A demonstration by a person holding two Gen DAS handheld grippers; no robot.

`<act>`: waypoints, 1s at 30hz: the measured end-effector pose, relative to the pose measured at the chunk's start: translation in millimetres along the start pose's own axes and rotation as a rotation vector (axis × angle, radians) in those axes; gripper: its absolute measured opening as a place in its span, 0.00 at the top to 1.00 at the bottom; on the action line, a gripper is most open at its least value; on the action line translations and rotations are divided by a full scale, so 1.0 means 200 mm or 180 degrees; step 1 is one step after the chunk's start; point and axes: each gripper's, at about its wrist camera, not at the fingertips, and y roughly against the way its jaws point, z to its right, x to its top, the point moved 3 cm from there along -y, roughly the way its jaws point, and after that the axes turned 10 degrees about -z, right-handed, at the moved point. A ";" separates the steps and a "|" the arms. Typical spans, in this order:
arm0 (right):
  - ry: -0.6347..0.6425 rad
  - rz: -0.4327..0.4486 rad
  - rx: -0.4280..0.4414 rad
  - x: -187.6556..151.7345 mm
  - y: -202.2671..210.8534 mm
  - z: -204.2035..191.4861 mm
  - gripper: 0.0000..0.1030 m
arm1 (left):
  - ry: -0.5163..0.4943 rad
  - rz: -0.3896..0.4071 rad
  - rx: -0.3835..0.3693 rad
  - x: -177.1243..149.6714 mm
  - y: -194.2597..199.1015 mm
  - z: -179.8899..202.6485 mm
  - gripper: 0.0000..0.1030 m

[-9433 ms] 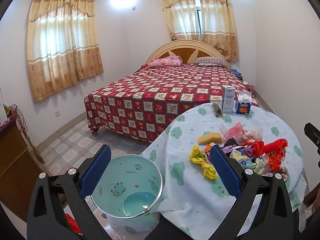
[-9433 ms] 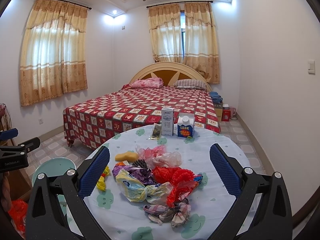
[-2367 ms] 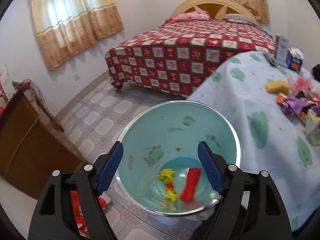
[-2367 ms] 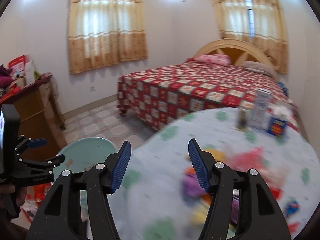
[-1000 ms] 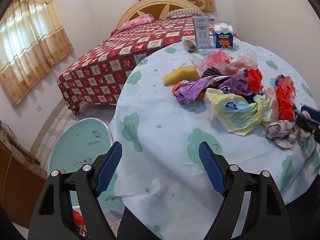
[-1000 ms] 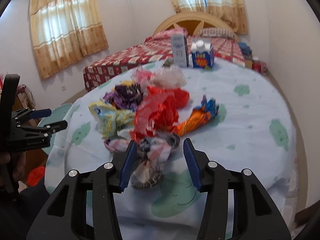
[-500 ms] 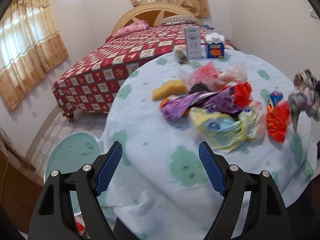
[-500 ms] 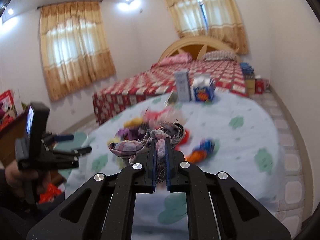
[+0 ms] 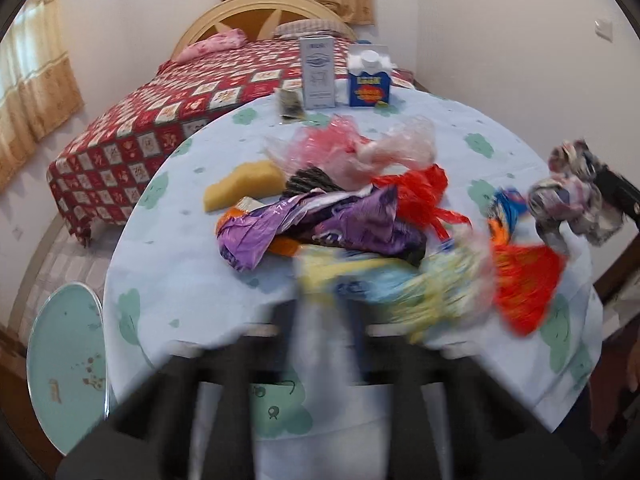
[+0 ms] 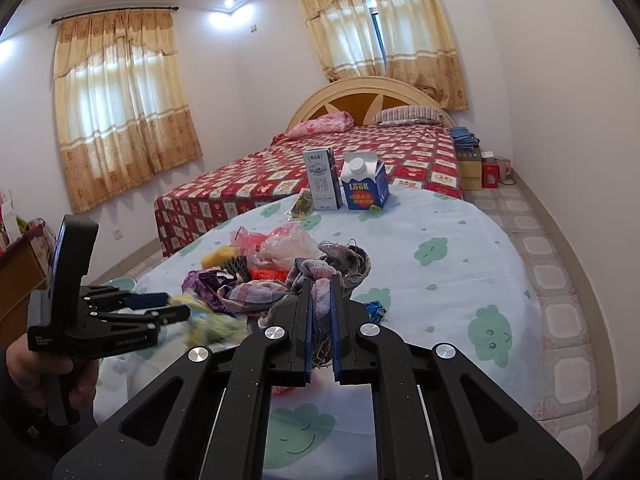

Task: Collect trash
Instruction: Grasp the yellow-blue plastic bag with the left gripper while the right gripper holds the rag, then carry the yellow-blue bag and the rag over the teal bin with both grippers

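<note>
**Gripping rag and wrapper above a crowded round table**

Clenched on a crumpled checked rag point(image 10: 320, 280), the right gripper point(image 10: 320, 312) holds it clear of the round table point(image 10: 460, 280), near the middle of the cloth. The left gripper point(image 10: 176, 306) has just been closing; its jaws look pinched on the near end of a yellow-and-blue wrapper point(image 9: 400, 284), though blur hides the contact.

More trash lies heaped just beyond: a purple wrapper point(image 9: 320, 224), a red bag point(image 9: 416, 192), pink and clear bags point(image 9: 352, 148), an orange-red packet point(image 9: 524, 284) and a yellow sponge point(image 9: 240, 186). The heap's near-right part comes close to the near rim of the table.

Two cartons, a grey one point(image 9: 318, 72) and a blue one point(image 9: 368, 80), stand at the far rim. Bare cloth lies to the right and at the near left.

A pale green bin point(image 9: 64, 360) stands on the floor just beside the table's near-left edge, mouth unobstructed. Tiled floor separates the table from the bed point(image 10: 360, 168).
</note>
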 end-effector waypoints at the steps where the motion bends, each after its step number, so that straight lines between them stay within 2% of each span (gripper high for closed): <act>1: -0.0022 0.0001 -0.0011 0.00 0.00 0.01 0.92 | 0.0000 -0.0004 -0.0008 -0.01 0.00 0.00 0.96; 7: -0.0075 0.0041 -0.0062 0.01 0.03 0.06 0.92 | -0.0011 0.0046 0.0008 -0.02 0.04 -0.02 0.98; 13: -0.0039 0.0057 -0.0051 0.03 0.05 0.03 0.92 | -0.0041 0.0221 0.0166 -0.03 0.18 -0.05 0.98; 19: 0.0059 0.0071 0.0024 0.08 0.04 -0.06 0.92 | -0.0046 0.0350 0.0287 -0.08 0.32 -0.14 0.98; 30: 0.0219 0.0062 0.0216 0.17 -0.06 -0.28 0.92 | 0.0210 0.0429 0.0530 -0.17 0.47 -0.37 0.98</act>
